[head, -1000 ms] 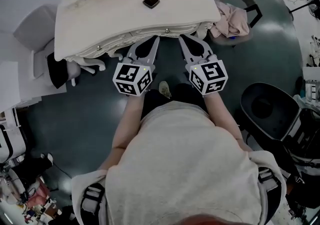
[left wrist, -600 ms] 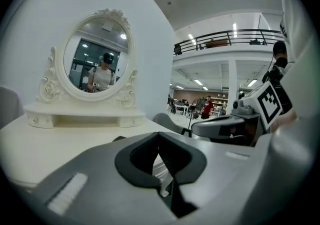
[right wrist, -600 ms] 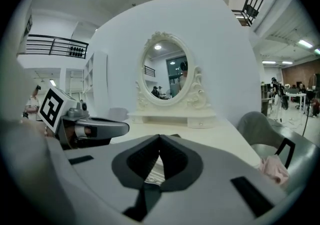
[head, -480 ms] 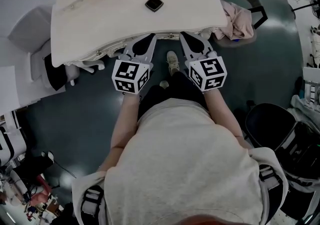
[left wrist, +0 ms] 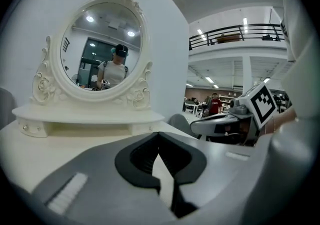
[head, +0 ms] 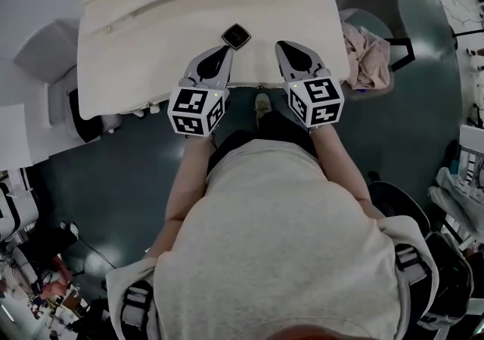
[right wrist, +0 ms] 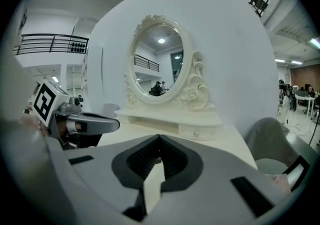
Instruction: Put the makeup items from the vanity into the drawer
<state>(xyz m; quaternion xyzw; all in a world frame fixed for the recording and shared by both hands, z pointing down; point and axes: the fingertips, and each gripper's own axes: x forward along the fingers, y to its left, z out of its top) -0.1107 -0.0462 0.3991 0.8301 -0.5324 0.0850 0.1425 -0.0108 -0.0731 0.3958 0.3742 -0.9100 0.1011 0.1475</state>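
Observation:
A small black square makeup compact (head: 236,35) lies on the white vanity top (head: 151,36), near its front edge. My left gripper (head: 226,50) hovers just below and left of the compact, its jaws shut with nothing between them. My right gripper (head: 280,45) hangs over the vanity's front to the right of the compact, also shut and empty. In the left gripper view the shut jaws (left wrist: 159,135) point at the oval mirror (left wrist: 102,49), with the right gripper (left wrist: 225,124) alongside. The right gripper view shows its shut jaws (right wrist: 160,137) and the left gripper (right wrist: 87,124).
A low shelf with small drawers (right wrist: 195,130) runs under the mirror (right wrist: 160,64). A chair with pink cloth (head: 368,47) stands right of the vanity, and a white stool (head: 53,51) stands to the left. A shoe (head: 262,103) shows on the dark floor.
Both grippers have moved forward from the vanity's front edge to over its top, still shut. The head view has shifted so the vanity sits closer below.

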